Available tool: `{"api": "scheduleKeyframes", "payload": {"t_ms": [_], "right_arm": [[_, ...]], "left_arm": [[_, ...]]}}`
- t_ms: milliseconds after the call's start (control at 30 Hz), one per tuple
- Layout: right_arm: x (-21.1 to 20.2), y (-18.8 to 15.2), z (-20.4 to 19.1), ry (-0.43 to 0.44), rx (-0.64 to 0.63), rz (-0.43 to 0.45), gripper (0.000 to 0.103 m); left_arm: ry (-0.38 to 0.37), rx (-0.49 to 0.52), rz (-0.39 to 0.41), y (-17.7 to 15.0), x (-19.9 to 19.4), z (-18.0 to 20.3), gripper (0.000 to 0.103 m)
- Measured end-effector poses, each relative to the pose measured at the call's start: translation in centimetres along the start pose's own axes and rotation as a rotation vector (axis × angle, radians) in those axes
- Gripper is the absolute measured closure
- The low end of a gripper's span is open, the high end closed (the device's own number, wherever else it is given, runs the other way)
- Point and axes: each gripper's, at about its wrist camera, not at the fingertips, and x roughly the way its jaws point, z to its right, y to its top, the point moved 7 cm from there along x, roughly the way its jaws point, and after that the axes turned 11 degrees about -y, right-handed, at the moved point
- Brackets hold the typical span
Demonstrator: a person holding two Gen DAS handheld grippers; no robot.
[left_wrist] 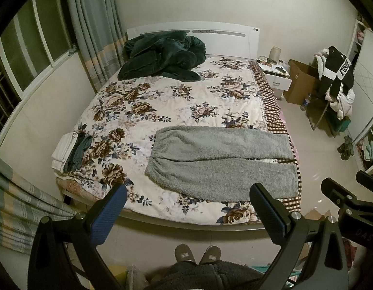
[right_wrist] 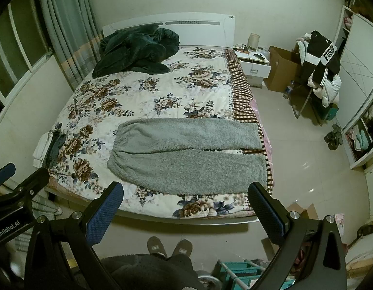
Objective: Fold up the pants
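Left wrist view is showing me the bed [left_wrist: 176, 106] from its near end, and I am holding both grippers back over the floor, touching nothing. At the far left, a small stack of folded clothes [left_wrist: 70, 152] is sitting on the bed's near left corner. My left gripper [left_wrist: 187, 194] is hanging with its blue-padded fingers spread wide. Between them and just beyond, the grey fleece pants [left_wrist: 220, 162] are lying flat across the near right part of the bed, waistband to the left, both legs running right to the bed's edge. A dark green blanket [left_wrist: 162, 55] is lying bunched at the far left by the headboard. In the right wrist view, my right gripper [right_wrist: 185, 193] is also standing wide apart, empty. Farther right, a nightstand [right_wrist: 255, 66] is standing beside the bed.
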Motion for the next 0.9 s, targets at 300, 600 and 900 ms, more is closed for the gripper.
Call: {"api": "scheduleKeyframes", "payload": {"t_ms": [300,600,900], "right_arm": [[-0.6,0.5,-1.4,0.013,-0.006,-0.010,0.000],[8.1,3.1,2.7,0.008,0.117,0.002,0.000],[26.6,8.6,7.1,-0.047,0.349,-0.122,0.000]], "left_arm": [[-0.001,-0.007,-0.003,0.4,0.0,-0.1,0.000],[0.094,-0.053,0.147,4.9,5.0,-1.5,0.000],[0.154,-0.164,-0.015,9.3,22.9,-6.4,0.000]]}}
